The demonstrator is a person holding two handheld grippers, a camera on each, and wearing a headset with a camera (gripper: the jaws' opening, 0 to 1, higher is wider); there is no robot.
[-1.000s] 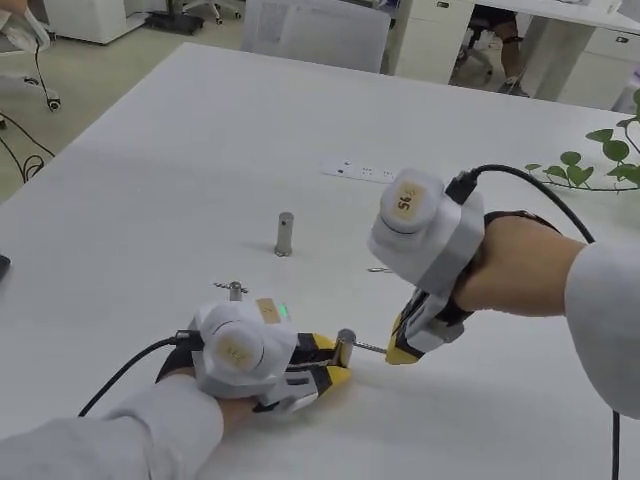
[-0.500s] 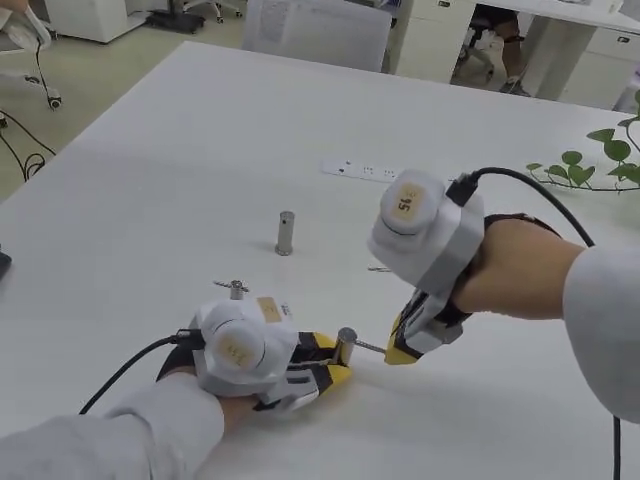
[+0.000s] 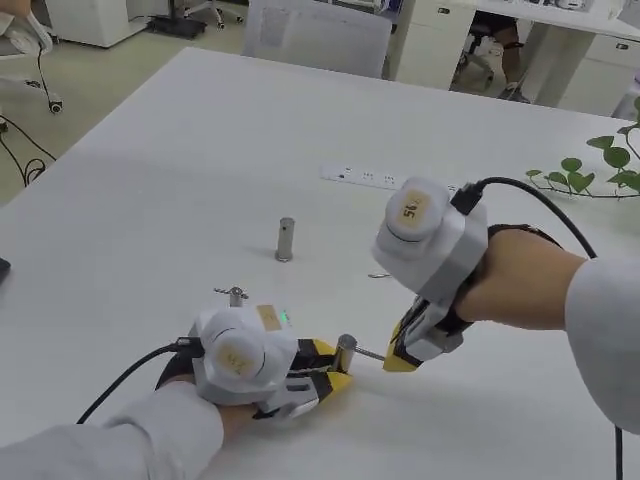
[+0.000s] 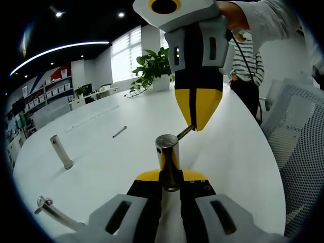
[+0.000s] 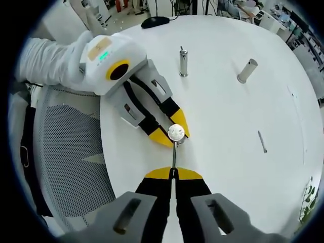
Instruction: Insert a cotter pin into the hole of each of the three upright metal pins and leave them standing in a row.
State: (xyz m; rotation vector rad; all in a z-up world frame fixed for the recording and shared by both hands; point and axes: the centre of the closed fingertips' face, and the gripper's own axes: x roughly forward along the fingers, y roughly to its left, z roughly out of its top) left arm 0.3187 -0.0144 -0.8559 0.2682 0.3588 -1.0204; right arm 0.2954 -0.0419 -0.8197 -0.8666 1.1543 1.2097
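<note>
Steel pin [image 4: 168,152] held fast in left gripper [image 4: 169,181].
Right gripper [image 5: 173,173] pinches cotter pin [image 5: 173,157] against it; next, push straight through.

This looks like an open-plan office. The work goes on at a broad white surface [image 3: 200,150] of meeting-table size, with a long white power strip [image 3: 365,178] lying on it and a black computer mouse [image 5: 154,21] near its far edge. A grey mesh-backed office chair [image 3: 318,35] is drawn up to it, and the castor foot of a swivel chair [image 3: 52,103] stands on the pale floor [image 3: 100,70] to the side. White storage cabinets [image 3: 435,40] line the back. A leafy green potted plant [image 4: 152,66] sits by the windows [image 4: 124,55], under a curved ceiling light strip [image 4: 61,50], with display shelving [image 4: 50,86] along one wall.
</note>
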